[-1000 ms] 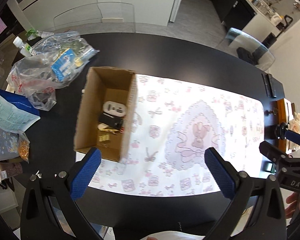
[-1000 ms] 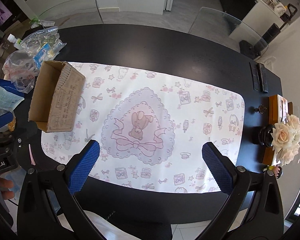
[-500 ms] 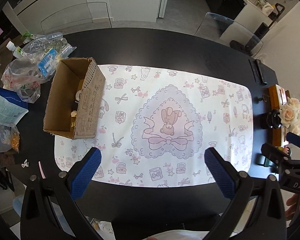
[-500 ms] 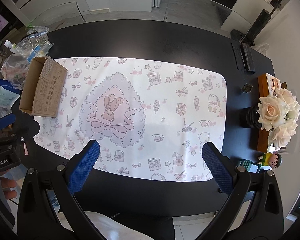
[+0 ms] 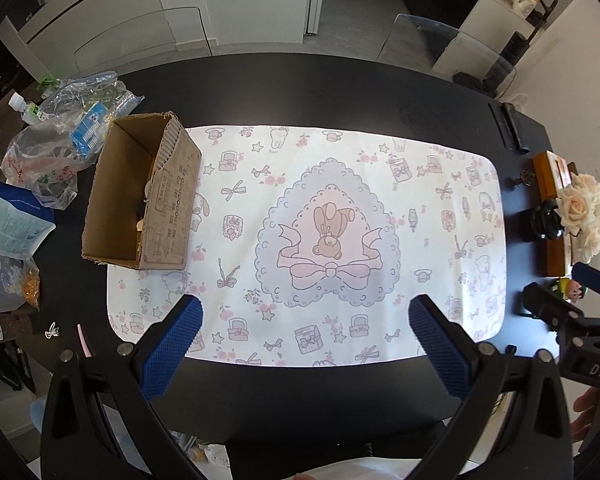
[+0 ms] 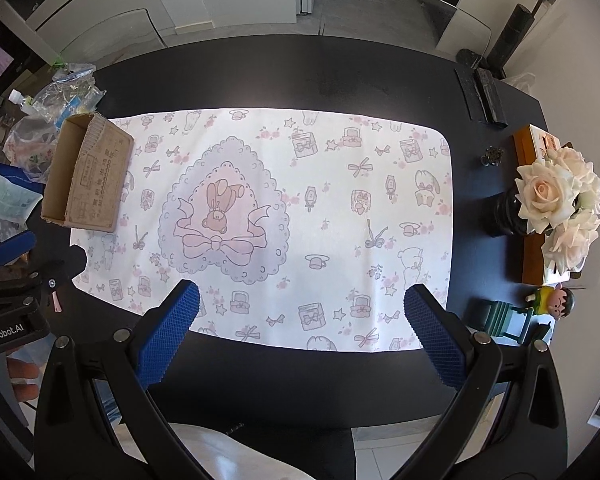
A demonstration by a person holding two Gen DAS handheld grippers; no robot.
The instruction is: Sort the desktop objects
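A brown cardboard box [image 5: 140, 196] stands at the left end of a white and pink patterned mat [image 5: 308, 240] on a black table; it also shows in the right wrist view [image 6: 86, 178]. Small items lie inside it, mostly hidden by its wall. My left gripper [image 5: 302, 340] is open and empty, held high over the mat's near edge. My right gripper [image 6: 300, 330] is open and empty, also above the near edge. The mat [image 6: 284, 220] carries nothing but the box.
Plastic bags with packets [image 5: 60, 136] and a blue pouch [image 5: 8, 216] lie left of the box. White roses [image 6: 556, 208], a wooden box [image 6: 536, 240], a small figurine [image 6: 556, 300] and a green toy chair [image 6: 504, 320] stand at the right. Black bars [image 6: 480, 96] lie far right.
Both grippers have pulled back and up from the box, so the whole mat shows. The left view swung from over the box toward the mat's centre. Both stay open.
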